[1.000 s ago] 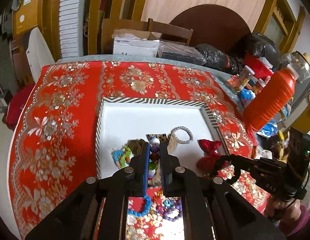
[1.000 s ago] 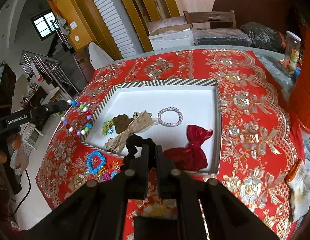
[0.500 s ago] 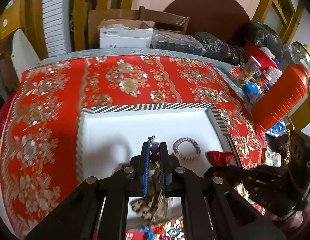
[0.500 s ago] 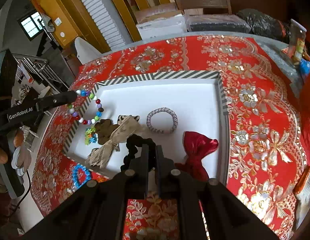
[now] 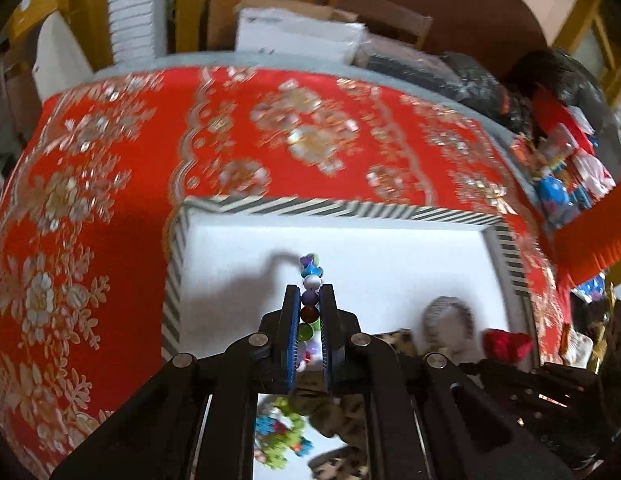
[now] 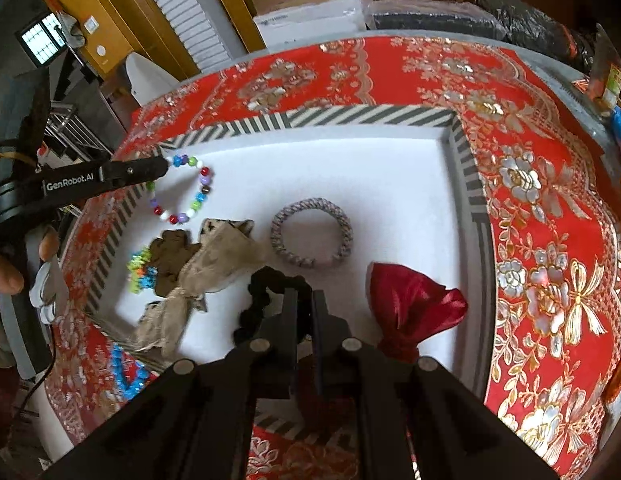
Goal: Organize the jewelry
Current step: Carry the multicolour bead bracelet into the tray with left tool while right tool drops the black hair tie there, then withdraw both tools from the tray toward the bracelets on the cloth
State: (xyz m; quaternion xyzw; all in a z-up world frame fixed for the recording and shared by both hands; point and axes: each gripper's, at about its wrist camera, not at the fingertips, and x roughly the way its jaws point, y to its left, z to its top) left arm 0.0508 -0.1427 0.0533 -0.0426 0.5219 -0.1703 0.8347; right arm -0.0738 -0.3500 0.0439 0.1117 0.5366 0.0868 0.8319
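My left gripper [image 5: 310, 293] is shut on a multicoloured bead bracelet [image 5: 310, 280]. In the right wrist view the left gripper [image 6: 163, 166] holds this bracelet [image 6: 198, 196] dangling just inside the left rim of the white tray [image 6: 350, 118]. Over the tray's near part, my right gripper [image 6: 304, 296] is shut on a black scrunchie [image 6: 260, 292]. Inside the tray lie a grey braided bracelet [image 6: 312, 238], a red satin bow [image 6: 410, 304], a beige bow [image 6: 214, 256], a brown scrunchie [image 6: 170, 250] and a green beaded piece [image 6: 139, 268].
The striped-rim tray [image 5: 330, 208] sits on a red floral tablecloth [image 5: 90, 200]. A blue bead bracelet [image 6: 128, 376] lies on the cloth in front of the tray. An orange bottle [image 5: 590, 240] and packets crowd the table's right edge. Boxes and a chair stand behind.
Both grippers have moved forward and down over the tray. The bead bracelet now hangs inside the left rim, and the black scrunchie is lower over the tray's near part.
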